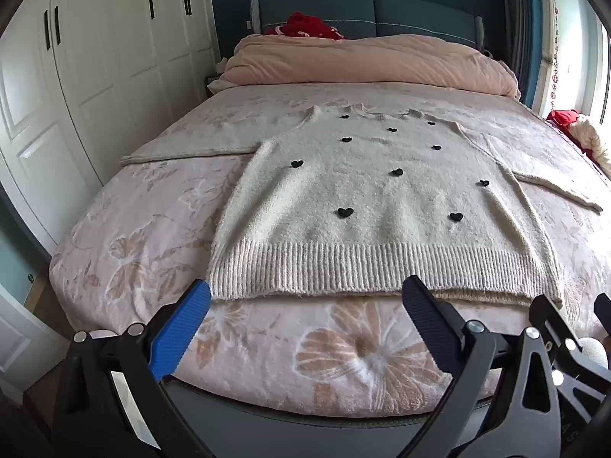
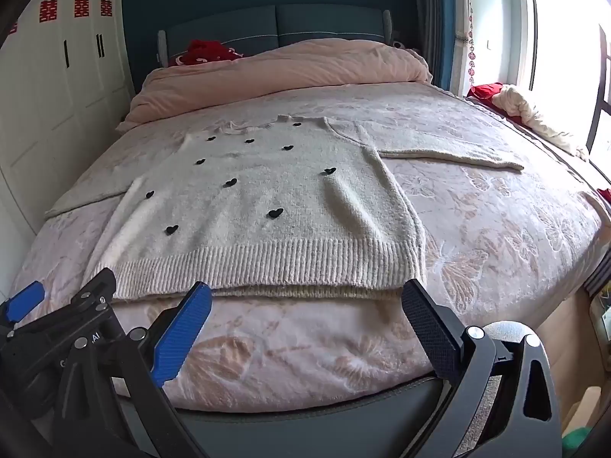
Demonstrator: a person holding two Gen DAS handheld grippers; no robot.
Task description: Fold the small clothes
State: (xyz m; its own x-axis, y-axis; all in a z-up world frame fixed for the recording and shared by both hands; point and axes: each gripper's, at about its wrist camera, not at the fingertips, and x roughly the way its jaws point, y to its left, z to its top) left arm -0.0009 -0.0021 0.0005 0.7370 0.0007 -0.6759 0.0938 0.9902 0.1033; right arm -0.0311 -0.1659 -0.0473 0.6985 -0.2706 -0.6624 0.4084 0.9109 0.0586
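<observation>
A cream knitted sweater point(image 1: 382, 198) point(image 2: 267, 198) with several small black hearts lies flat and face up on the bed, both sleeves spread out sideways, its ribbed hem nearest me. My left gripper point(image 1: 305, 294) hovers open just short of the hem, nothing between its fingers. Likewise open and empty, my right gripper point(image 2: 305, 294) hangs before the hem's right half. In the left wrist view part of the right gripper shows at the lower right edge; the left gripper shows at the lower left of the right wrist view.
The bed point(image 1: 114, 259) has a pink floral cover. A rolled pink duvet point(image 1: 366, 61) and red cushion point(image 1: 309, 24) lie by the headboard. White wardrobe doors point(image 1: 95, 76) stand on the left, a window sill with red and cream cloth point(image 2: 527, 110) on the right.
</observation>
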